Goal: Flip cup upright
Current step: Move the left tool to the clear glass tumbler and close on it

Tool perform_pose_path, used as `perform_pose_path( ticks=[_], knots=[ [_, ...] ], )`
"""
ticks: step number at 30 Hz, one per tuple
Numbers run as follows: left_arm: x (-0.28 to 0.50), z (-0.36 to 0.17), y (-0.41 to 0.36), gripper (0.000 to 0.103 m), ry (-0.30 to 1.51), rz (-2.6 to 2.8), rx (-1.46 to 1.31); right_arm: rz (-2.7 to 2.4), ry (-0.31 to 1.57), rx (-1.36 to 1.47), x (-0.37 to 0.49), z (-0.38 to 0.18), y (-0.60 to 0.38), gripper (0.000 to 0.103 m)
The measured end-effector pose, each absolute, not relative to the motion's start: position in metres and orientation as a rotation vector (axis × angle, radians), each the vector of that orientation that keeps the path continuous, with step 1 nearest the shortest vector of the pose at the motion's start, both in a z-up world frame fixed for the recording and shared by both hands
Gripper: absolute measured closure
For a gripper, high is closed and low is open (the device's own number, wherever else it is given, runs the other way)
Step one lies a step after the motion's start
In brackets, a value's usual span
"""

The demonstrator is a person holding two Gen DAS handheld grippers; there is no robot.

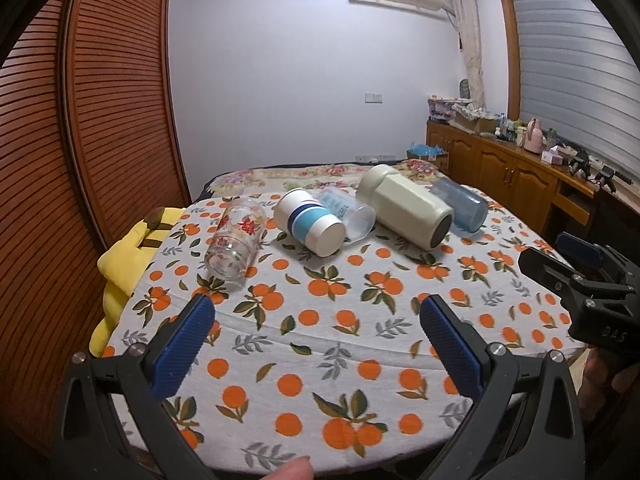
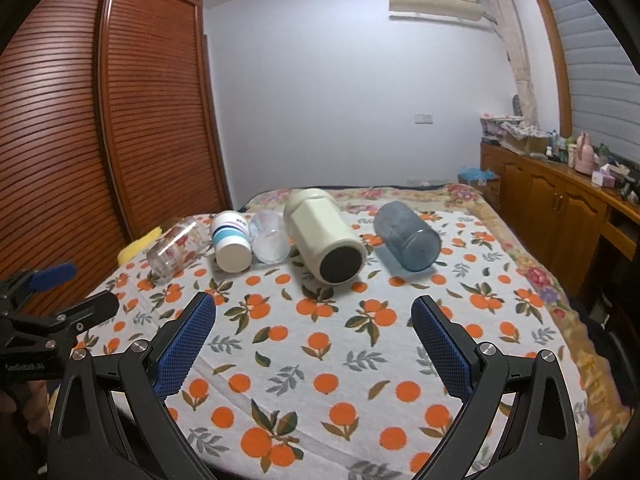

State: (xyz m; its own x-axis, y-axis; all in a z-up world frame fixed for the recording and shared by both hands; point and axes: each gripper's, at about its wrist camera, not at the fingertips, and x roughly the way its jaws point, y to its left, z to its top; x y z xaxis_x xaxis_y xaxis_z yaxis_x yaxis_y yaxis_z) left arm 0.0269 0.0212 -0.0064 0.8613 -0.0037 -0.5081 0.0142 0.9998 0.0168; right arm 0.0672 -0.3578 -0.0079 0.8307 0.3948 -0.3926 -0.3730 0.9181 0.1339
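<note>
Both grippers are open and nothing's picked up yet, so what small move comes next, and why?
Probably ease the right gripper forward toward the blue cup. It lies on its side, apart from the cream cup, nearest that gripper, whose jaws are open and empty. The left gripper is also open.

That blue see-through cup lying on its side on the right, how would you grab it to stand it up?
Grip the blue cup across its round body near the middle, fingers on opposite sides. It lies on the tablecloth with one end facing the camera, nothing on its right. The right hand-held gripper, open, is probably best placed, coming from the front-right, away from the cream bottle.
</note>
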Motion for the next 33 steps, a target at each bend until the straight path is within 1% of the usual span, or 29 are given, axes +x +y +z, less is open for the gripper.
perform_pose_path(
  ticks=[16,26,31,33],
  knots=[
    [0.072,-0.018,0.055,0.0,0.63,0.007,0.046,0.524,0.497,0.042,0.123,-0.003,-0.316,0.003],
    [0.139,-0.023,0.091,0.0,0.741,-0.048,0.022,0.594,0.56,-0.026,0.164,-0.004,-0.27,0.003],
    [0.168,-0.025,0.105,0.002,0.768,-0.057,0.025,0.615,0.593,-0.032,0.183,-0.005,-0.258,0.003],
    [0.179,-0.027,0.11,0.005,0.788,-0.064,0.021,0.62,0.604,-0.039,0.189,-0.006,-0.254,0.003]
  ],
)
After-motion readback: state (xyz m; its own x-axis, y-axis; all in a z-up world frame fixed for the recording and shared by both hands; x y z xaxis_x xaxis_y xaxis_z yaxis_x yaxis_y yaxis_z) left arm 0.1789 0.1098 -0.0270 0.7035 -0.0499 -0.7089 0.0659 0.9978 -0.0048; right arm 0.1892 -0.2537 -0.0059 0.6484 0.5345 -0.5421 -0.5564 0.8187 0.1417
